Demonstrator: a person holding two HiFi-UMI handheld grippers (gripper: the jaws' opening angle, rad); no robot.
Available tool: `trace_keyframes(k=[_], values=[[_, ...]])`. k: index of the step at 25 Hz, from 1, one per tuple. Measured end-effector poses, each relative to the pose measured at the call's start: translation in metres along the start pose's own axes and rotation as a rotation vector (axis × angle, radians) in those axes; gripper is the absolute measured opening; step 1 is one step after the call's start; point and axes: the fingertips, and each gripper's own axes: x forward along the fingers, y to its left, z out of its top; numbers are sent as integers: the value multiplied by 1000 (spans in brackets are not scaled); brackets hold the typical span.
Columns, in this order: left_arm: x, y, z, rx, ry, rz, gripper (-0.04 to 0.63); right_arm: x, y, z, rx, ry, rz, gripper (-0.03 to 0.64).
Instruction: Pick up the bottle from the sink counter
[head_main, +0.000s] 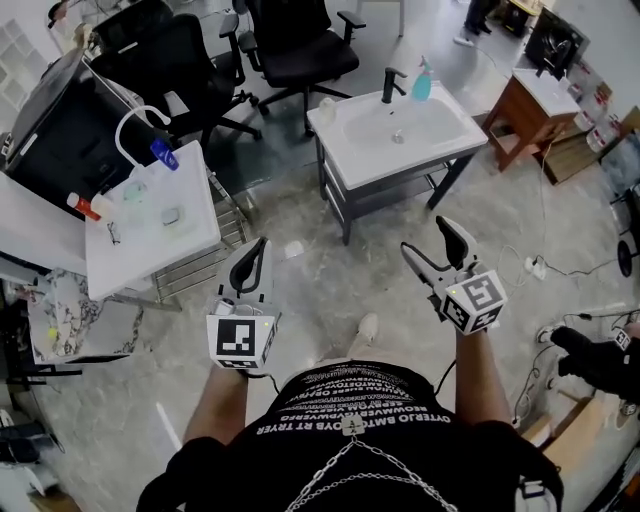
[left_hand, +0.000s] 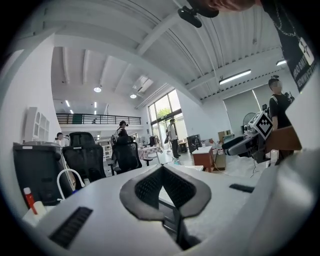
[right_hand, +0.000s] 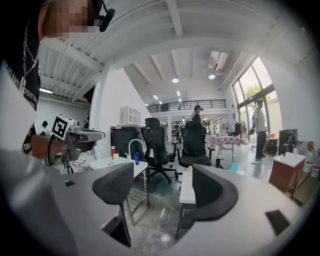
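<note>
Standing upright at the desk's (head_main: 340, 150) far edge, the bottle (head_main: 421, 82) lies ahead of the nearer right claw (head_main: 436, 250), spread wide and empty; left claw (head_main: 250, 268) closed, empty.

White sink counter (head_main: 345, 160), teal bottle (head_main: 422, 84) on top

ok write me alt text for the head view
Seen steeply from above: a white sink counter stands ahead, with a black faucet and a teal bottle at its back edge. Nearer the camera, the left claw is shut and the right claw is open, both empty and well short of the counter.
</note>
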Motion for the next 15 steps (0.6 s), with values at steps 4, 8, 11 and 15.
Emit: trace_keyframes(k=[4, 8, 11, 15], values=[[59, -18, 16, 16, -22, -34, 5, 14, -50, 6, -6, -3, -4, 344], [108, -33, 27, 21, -28, -38, 5, 25, -95, 8, -4, -6, 3, 344], [134, -42, 29, 17, -14, -31, 5, 33, -118, 7, 6, -5, 26, 342], [162, -48, 34, 3, -13, -4, 5, 46, -136, -2, 4, 20, 81, 342]])
